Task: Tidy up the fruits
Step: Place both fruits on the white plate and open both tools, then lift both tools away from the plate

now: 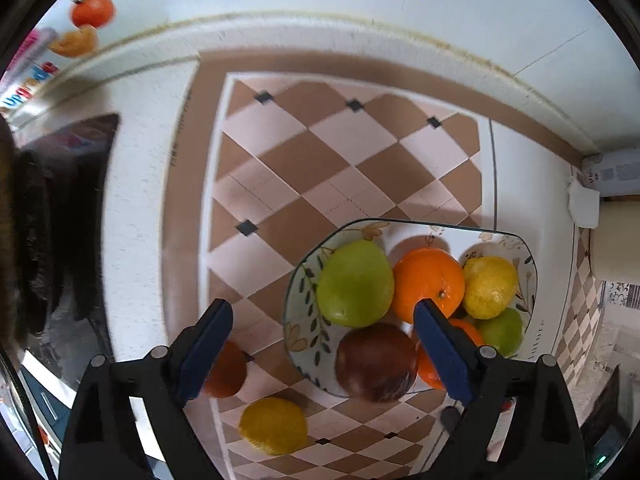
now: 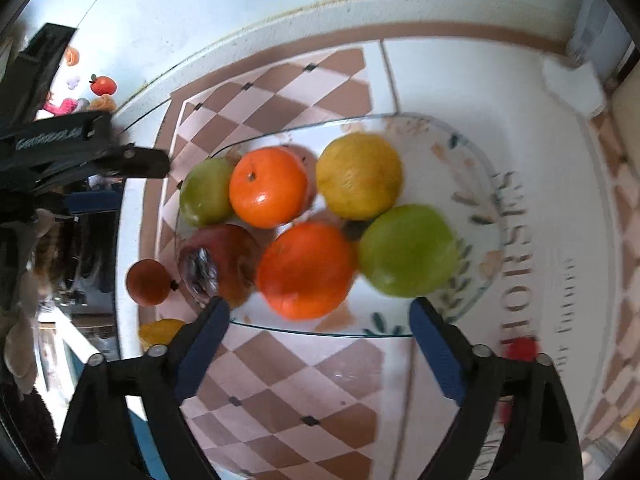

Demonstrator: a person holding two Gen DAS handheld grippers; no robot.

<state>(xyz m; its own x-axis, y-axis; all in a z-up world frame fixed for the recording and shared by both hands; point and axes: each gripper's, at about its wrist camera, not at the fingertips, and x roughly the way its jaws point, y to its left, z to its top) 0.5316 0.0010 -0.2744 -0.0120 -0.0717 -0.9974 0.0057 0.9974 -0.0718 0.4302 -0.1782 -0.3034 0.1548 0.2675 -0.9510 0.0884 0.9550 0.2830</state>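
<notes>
A flowered plate holds several fruits: a big green one, an orange, a lemon and a dark red apple. A dark orange fruit and a second lemon lie on the cloth left of the plate. My left gripper hangs open above the plate's left side, holding nothing. In the right wrist view my right gripper stands open at the near rim of the plate, just short of an orange. Nothing is between its pads.
A brown and pink chequered cloth covers the table, with its left edge dropping to a dark floor area. Fruit stickers are on the white wall behind. A white paper item sits at the right. A small red thing lies right of the plate.
</notes>
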